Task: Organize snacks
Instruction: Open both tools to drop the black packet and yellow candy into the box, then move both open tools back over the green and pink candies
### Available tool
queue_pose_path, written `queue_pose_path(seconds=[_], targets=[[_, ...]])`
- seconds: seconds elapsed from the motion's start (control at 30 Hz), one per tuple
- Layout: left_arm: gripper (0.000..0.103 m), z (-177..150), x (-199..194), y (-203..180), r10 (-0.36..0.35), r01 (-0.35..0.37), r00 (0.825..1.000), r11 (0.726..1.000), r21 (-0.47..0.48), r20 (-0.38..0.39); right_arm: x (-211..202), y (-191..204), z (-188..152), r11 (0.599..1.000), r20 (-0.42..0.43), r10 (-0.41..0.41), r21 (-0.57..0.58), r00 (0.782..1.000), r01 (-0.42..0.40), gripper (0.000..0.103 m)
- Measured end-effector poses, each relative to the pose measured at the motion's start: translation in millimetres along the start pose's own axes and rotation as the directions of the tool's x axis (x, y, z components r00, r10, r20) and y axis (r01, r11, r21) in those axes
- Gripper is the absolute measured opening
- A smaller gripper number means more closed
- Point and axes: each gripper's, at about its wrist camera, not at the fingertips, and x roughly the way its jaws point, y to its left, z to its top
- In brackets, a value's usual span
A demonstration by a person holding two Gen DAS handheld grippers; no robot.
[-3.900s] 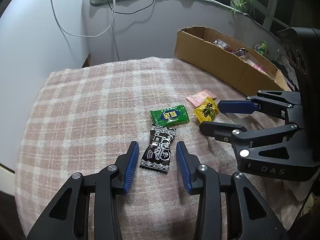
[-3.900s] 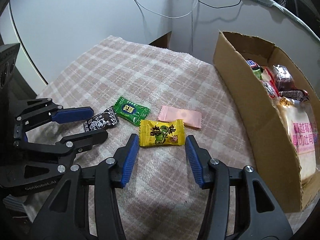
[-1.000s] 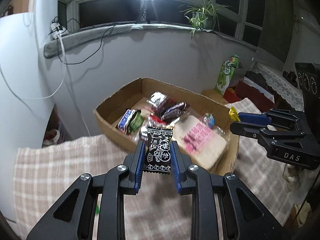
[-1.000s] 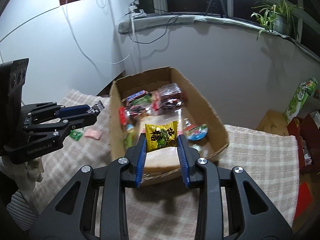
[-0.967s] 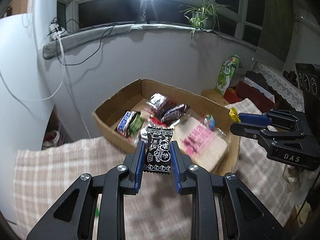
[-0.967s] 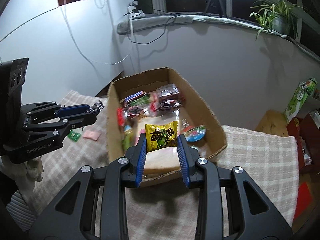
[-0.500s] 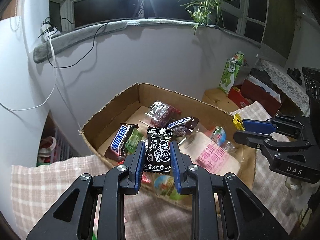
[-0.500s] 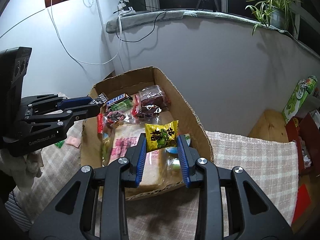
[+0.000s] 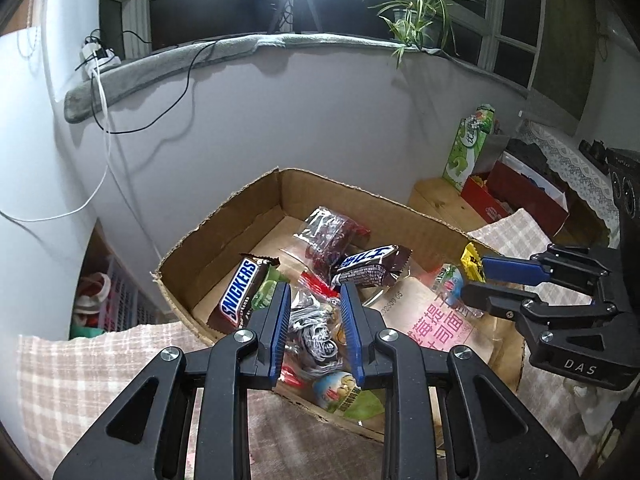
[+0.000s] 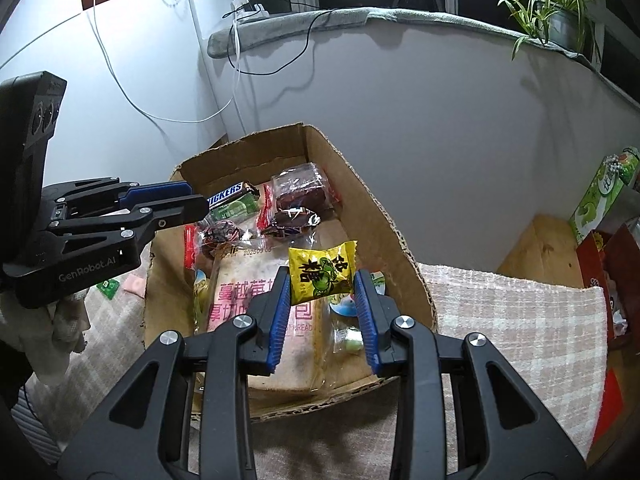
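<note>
An open cardboard box (image 9: pixel 240 228) (image 10: pixel 360 200) holds several snacks, among them a Snickers bar (image 9: pixel 240 292) (image 10: pixel 228 194) and a bread bag with pink print (image 9: pixel 436 320) (image 10: pixel 248 280). My left gripper (image 9: pixel 315 286) (image 10: pixel 196 196) hangs over the box's near left part. Its jaws stand narrow around a black-and-white snack packet (image 9: pixel 316 336), which looks blurred and sits low between the pads. My right gripper (image 10: pixel 321 272) (image 9: pixel 472 276) is shut on a yellow snack packet (image 10: pixel 322 276) (image 9: pixel 470 258) above the bread bag.
The box rests on a pink plaid cloth (image 9: pixel 80 380) (image 10: pixel 512 312). A green packet (image 10: pixel 108 286) and a pink packet (image 10: pixel 134 282) lie on the cloth left of the box. A green carton (image 9: pixel 468 152) and a red box (image 9: pixel 516 196) stand beyond; a white wall rises close behind.
Both grippers have come forward over the box, which now looms larger. The black packet has slid lower between the left pads and is blurred. The yellow packet stays gripped.
</note>
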Motion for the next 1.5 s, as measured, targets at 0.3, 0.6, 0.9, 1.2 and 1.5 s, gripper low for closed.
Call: queue_pose_path(seconds=[0.3, 0.6, 0.9, 1.2, 1.5], targets=[[0.044, -0.6, -4.4, -2.1, 0.005, -0.005, 1.0, 1.0, 0.003, 0.008, -2.7, 3.9, -1.3, 1.0, 0.013, -0.014, -0.008, 1.0, 0.015, 0.062], [0.045, -0.9, -15.1, -2.5, 0.006, -0.006, 1.0, 1.0, 0.0, 0.022, -11.8, 7.0, -3.4, 1.0, 0.018, -0.019, -0.006, 1.0, 0.019, 0.063], [0.045, -10.0, -45.4, 3.9, 0.017, -0.017, 0.998, 1.0, -0.006, 0.06, -34.2, 23.8, -7.2, 1.0, 0.043, -0.012, -0.008, 0.999, 0.012, 0.063], [0.045, -31.7, -85.5, 37.5, 0.055, -0.05, 0.995, 0.997, -0.056, 0.085, -59.4, 73.4, -19.8, 0.997, 0.074, 0.044, -0.06, 0.996, -0.04, 0.063], [0.045, -71.4, -113.9, 84.5, 0.097, -0.087, 0.993, 0.986, -0.139, 0.07, -53.9, 132.7, -36.9, 0.983, 0.035, 0.136, -0.131, 0.99, -0.13, 0.063]])
